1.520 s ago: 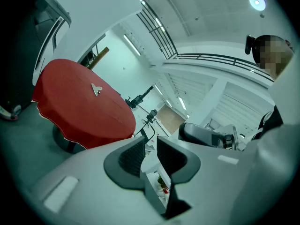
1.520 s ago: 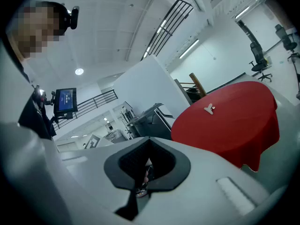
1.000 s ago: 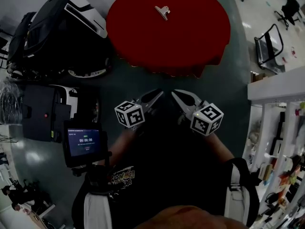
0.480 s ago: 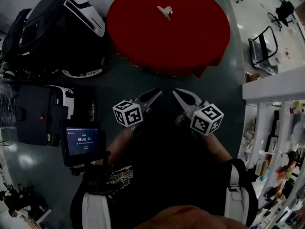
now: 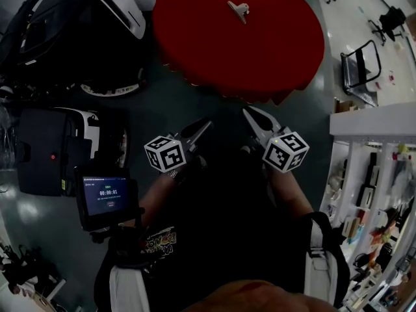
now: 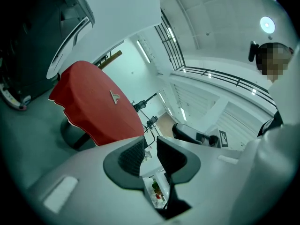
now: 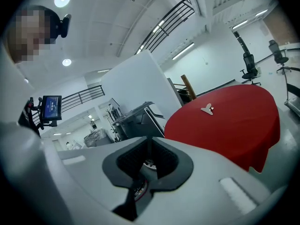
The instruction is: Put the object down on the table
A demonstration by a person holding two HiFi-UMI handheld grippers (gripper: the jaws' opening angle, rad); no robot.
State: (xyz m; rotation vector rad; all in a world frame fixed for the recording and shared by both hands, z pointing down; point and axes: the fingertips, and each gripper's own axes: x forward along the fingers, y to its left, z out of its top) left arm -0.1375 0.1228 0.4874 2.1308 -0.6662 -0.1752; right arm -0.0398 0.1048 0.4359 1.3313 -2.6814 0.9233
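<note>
Pointing toward the red table (image 5: 260, 51) — left tool (image 5: 205, 125) parted, right tool (image 5: 249, 112) opening, empty.

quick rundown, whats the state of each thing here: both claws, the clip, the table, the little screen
left claw, open, nothing between its jaws
right claw, jaws slightly apart and opening, nothing between them
metal clip, lying on the red table, well apart from both claws
red table, draped in its cloth, only the clip on it
screen, lit, showing a timer
</note>
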